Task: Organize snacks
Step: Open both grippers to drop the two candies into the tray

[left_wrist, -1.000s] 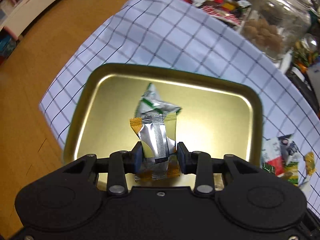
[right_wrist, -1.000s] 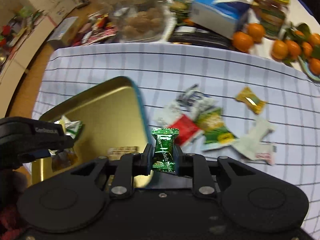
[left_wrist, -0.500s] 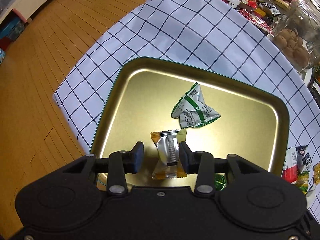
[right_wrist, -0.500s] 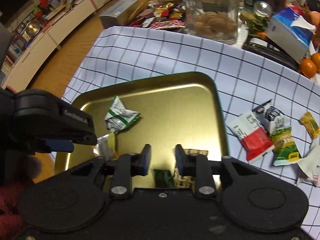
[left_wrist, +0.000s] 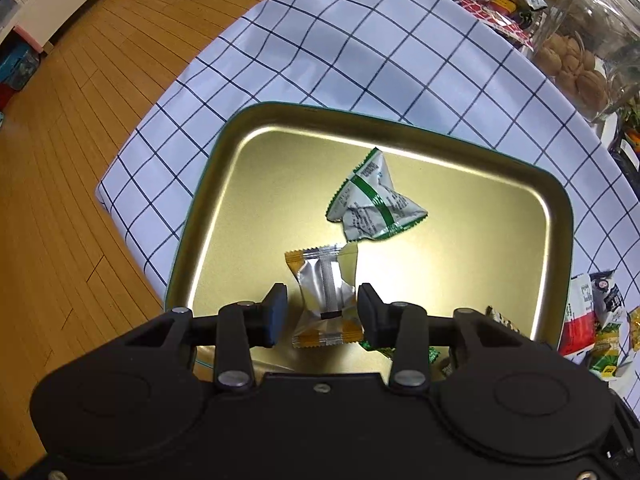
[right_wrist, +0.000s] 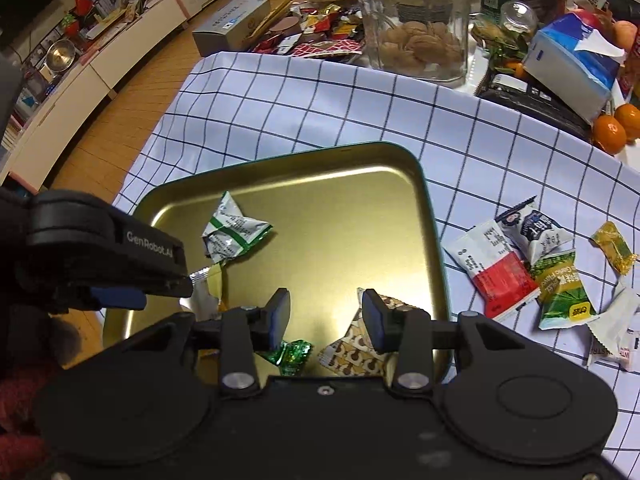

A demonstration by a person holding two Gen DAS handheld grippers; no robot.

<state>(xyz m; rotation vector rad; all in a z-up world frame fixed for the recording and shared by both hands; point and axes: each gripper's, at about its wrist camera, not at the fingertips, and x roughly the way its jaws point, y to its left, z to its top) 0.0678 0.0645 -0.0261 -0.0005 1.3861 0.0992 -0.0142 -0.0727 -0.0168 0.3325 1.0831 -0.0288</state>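
A gold tray (left_wrist: 280, 184) (right_wrist: 340, 220) rests on the checked cloth. My left gripper (left_wrist: 322, 312) hangs open over its near side. An orange-and-silver packet (left_wrist: 326, 300) lies on the tray between the spread jaws, with a gap at each pad. A green-and-white packet (left_wrist: 376, 204) (right_wrist: 232, 232) lies further in. My right gripper (right_wrist: 326, 316) is open over the tray's near right corner with nothing between its jaws. A green candy (right_wrist: 292, 354) and a brown patterned packet (right_wrist: 356, 348) lie under it. The left gripper (right_wrist: 120, 264) shows at the left of the right wrist view.
Several loose snack packets (right_wrist: 536, 272) lie on the cloth right of the tray. A glass jar of walnuts (right_wrist: 416, 32) (left_wrist: 588, 52), a tissue box (right_wrist: 572, 64), oranges (right_wrist: 610, 132) and a heap of wrappers (right_wrist: 320, 32) line the far edge. Wooden floor (left_wrist: 60, 160) lies beyond the cloth's left edge.
Both grippers have opened. The left one let the orange-and-silver packet down onto the tray. The right one moved from the cloth over the tray and dropped the green candy there.
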